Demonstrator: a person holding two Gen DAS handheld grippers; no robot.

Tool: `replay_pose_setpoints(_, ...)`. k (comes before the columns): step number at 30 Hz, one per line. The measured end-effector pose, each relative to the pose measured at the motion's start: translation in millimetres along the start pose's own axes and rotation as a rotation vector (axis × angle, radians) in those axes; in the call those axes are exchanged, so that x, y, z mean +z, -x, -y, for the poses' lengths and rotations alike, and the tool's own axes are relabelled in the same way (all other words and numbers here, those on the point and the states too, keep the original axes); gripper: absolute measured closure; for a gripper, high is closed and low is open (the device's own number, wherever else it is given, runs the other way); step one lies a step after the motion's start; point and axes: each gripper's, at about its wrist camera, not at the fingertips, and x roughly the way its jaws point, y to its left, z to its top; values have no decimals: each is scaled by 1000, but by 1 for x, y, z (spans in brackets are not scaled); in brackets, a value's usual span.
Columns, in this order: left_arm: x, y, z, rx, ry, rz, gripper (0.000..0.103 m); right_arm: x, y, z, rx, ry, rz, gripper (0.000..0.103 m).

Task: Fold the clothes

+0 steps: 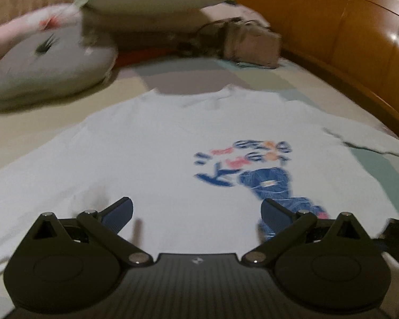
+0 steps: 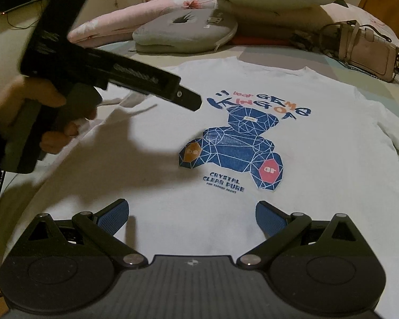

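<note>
Shirt: a white long-sleeved shirt (image 2: 173, 159) lies spread flat, print up, across the middle of the right wrist view; its neckline points to the top of the frame and its hem runs along the bottom, just ahead of the fingers.
Bed: the bed (image 2: 353, 63) carries it, with a grey cushion (image 2: 186, 30) and a handbag (image 2: 367, 50) in the upper part of the frame, apart from the shirt.
Left gripper: left gripper (image 1: 196, 212), fingers spread apart, holding nothing, low over the hem; this view is blurred.
Right gripper: right gripper (image 2: 191, 214), fingers likewise wide apart and empty, over the hem at the bottom centre.
Handling: likely light, soft and limp, so it will sag and crease when lifted.
Where to hold: probably a pinch at a shoulder or hem corner, each side.
</note>
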Motion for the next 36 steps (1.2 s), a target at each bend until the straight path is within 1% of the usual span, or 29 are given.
replay_pose_setpoints(3,-2,-6,-19,38,62,4,1,0,1,0,1,4,-3,0)
replay_pose_setpoints(4,-2,-8,-24,40,76,7,1,0,1,0,0,5,-5,0)
replay_pose_setpoints(6,-4,-12,-33,25,106,4,1,0,1,-1,-2,10,-8,0)
replay_pose_setpoints(8,-8,-12,-37,19,103,5,1,0,1,-1,-4,15,-12,0)
replay_pose_setpoints(13,-16,0,-34,28,82,-19,1,0,2,1,4,9,-16,0)
replay_pose_setpoints(16,-17,13,-30,61,81,-22,1,0,3,2,5,7,-18,0)
replay_pose_setpoints(19,-15,26,-23,28,75,12,1,0,4,3,5,7,-19,0)
replay_pose_setpoints(21,-15,25,-17,3,61,10,1,0,4,3,7,2,-19,0)
replay_pose_setpoints(23,-17,19,-13,-6,52,-13,1,1,4,4,8,-5,-20,0)
replay_pose_setpoints(25,-23,9,-12,33,56,-65,1,1,5,5,9,-9,-20,0)
replay_pose_setpoints(27,-28,11,-12,54,44,-68,1,2,6,6,8,-14,-18,0)
replay_pose_setpoints(30,-30,26,-11,65,70,-63,1,3,9,10,6,-32,-6,0)
replay_pose_setpoints(33,-35,40,-9,42,88,-41,1,4,13,13,10,-51,6,0)
replay_pose_setpoints(35,-42,37,-7,36,101,-64,1,5,14,14,9,-56,13,0)
replay_pose_setpoints(36,-45,36,-6,45,95,-71,1,5,13,14,8,-57,12,0)
